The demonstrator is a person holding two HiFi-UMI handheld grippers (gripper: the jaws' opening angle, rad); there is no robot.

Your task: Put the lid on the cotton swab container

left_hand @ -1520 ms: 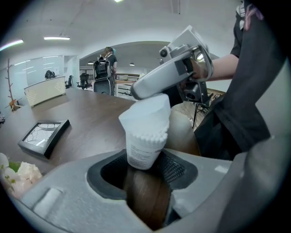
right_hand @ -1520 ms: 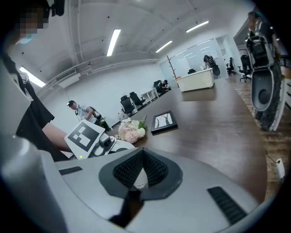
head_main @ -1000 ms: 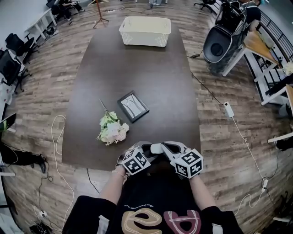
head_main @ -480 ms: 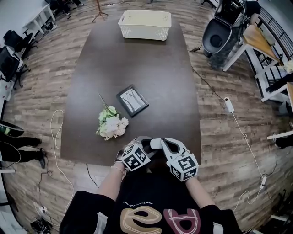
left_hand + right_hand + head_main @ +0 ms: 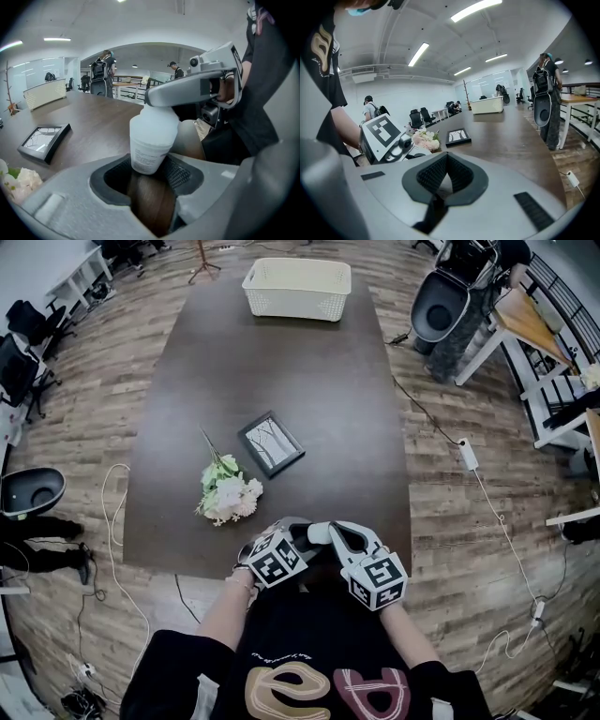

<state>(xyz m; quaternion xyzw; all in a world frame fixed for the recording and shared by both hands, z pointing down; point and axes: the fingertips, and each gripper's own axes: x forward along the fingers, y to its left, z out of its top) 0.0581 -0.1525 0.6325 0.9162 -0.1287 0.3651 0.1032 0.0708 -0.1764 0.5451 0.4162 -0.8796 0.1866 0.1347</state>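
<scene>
Our left gripper [image 5: 150, 165]: grasping the white jar [image 5: 151, 140] low down, upright between its jaws. Our right gripper [image 5: 446, 159]: clenched, tips at the lid [image 5: 157, 118] atop that jar

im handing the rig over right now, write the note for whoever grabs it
left gripper: closed on the cotton swab container, held roughly upright at the near edge of the table.
right gripper: jaws shut, its tip at the container's top. Whether it pinches the lid I cannot tell.
Done: container is off the table and both grippers meet at it.
Left: check that the lid sits fully on the container, press it down if not, then let go.
</scene>
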